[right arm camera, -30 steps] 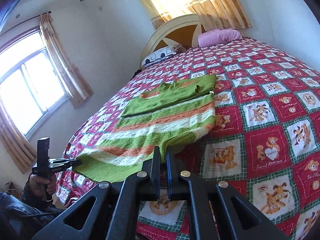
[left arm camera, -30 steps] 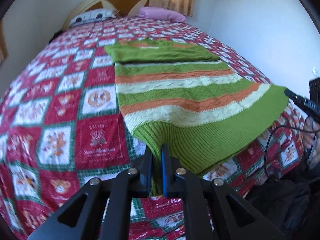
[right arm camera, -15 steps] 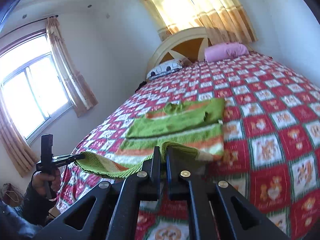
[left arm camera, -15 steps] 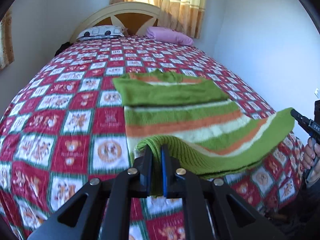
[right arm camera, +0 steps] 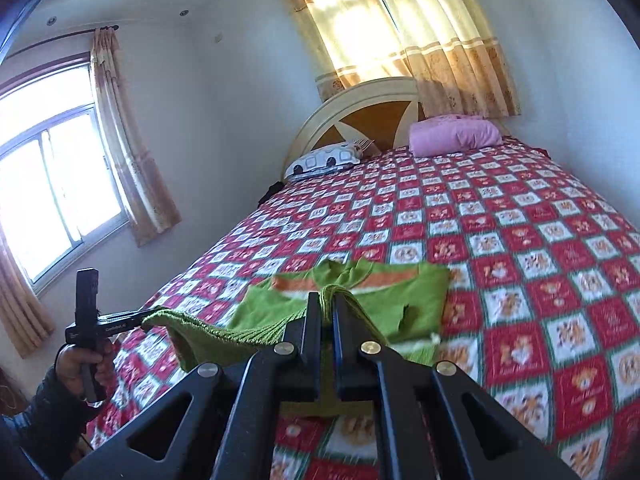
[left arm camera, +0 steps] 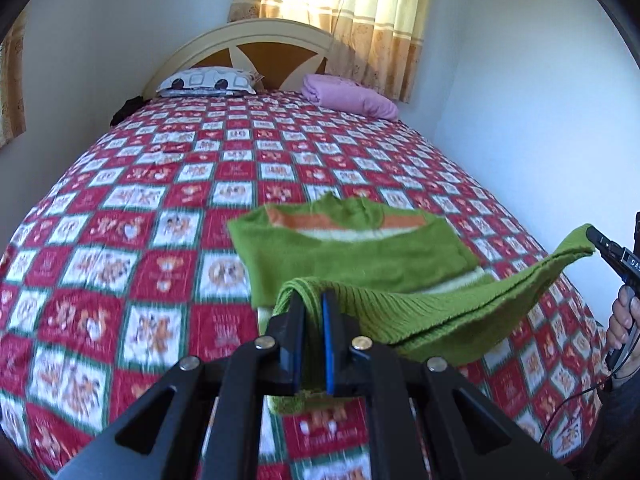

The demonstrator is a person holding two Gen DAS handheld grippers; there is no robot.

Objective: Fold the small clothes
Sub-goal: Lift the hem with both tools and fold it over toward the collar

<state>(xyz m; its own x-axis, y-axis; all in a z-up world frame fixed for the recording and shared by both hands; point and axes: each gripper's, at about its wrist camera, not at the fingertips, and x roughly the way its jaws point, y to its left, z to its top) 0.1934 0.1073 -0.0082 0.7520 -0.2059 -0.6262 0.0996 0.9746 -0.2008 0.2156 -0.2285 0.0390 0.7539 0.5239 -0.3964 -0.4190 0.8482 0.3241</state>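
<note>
1. Green knit sweater (left arm camera: 360,256) is seen lying on the bed (left arm camera: 120,240), below the headboard (left arm camera: 256,44).
2. Its hem is pinched by the left gripper (left arm camera: 314,312) and the right gripper (right arm camera: 326,312).
3. Soft, saggy: corner grips are judged best.

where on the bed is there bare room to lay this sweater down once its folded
Bare quilt lies left of the green sweater, and between its collar and the spotted pillow and pink pillow. The right-wrist view shows another bare stretch to the sweater's right. The near edge is crowded: left gripper and right gripper both clamp the lifted hem there.
</note>
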